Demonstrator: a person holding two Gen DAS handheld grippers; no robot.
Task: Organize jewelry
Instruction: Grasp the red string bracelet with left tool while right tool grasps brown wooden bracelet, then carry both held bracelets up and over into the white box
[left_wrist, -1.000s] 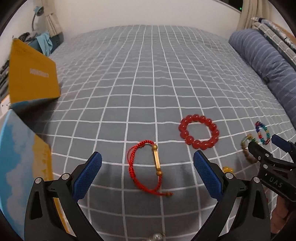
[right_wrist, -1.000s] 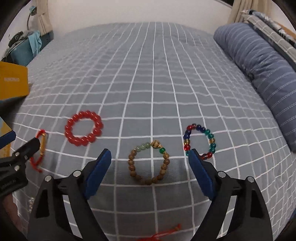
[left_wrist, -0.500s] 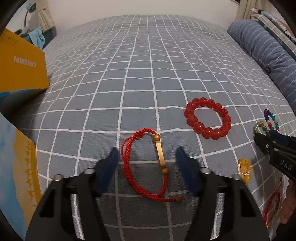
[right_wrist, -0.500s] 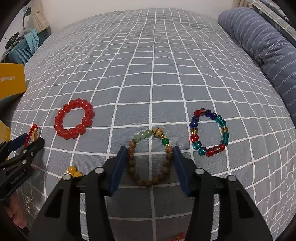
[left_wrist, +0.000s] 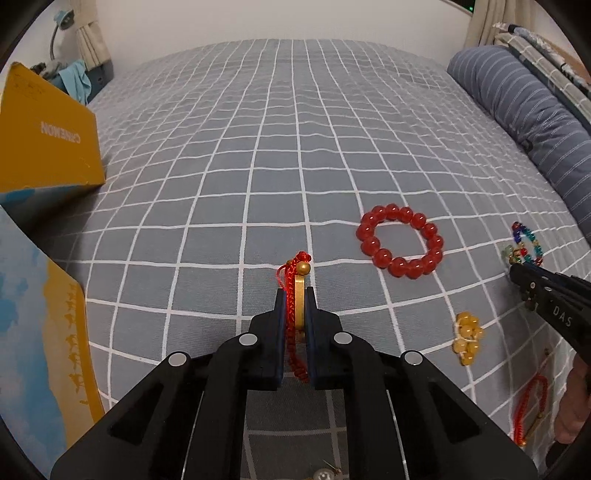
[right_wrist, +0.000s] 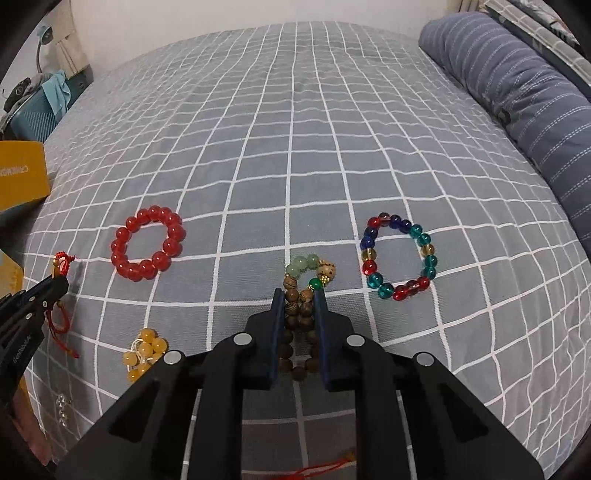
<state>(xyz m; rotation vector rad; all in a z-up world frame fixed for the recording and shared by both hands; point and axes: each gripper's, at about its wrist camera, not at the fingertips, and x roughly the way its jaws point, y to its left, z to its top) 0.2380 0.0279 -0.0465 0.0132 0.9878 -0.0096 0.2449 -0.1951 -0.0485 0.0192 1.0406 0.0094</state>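
Both cameras sit just behind their jaws, close above the bed, looking steeply down and forward toward the far wall. The left view stands left of the right; both share the red bead bracelet

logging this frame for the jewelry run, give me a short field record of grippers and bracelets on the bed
surface: grey checked bedsheet
left gripper: shut on red braided cord bracelet with gold bar
right gripper: jaws closing, pads on brown wooden bead bracelet
loose: red glass bead bracelet, multicolour glass bead bracelet, yellow bead cluster
left edge: yellow cardboard box
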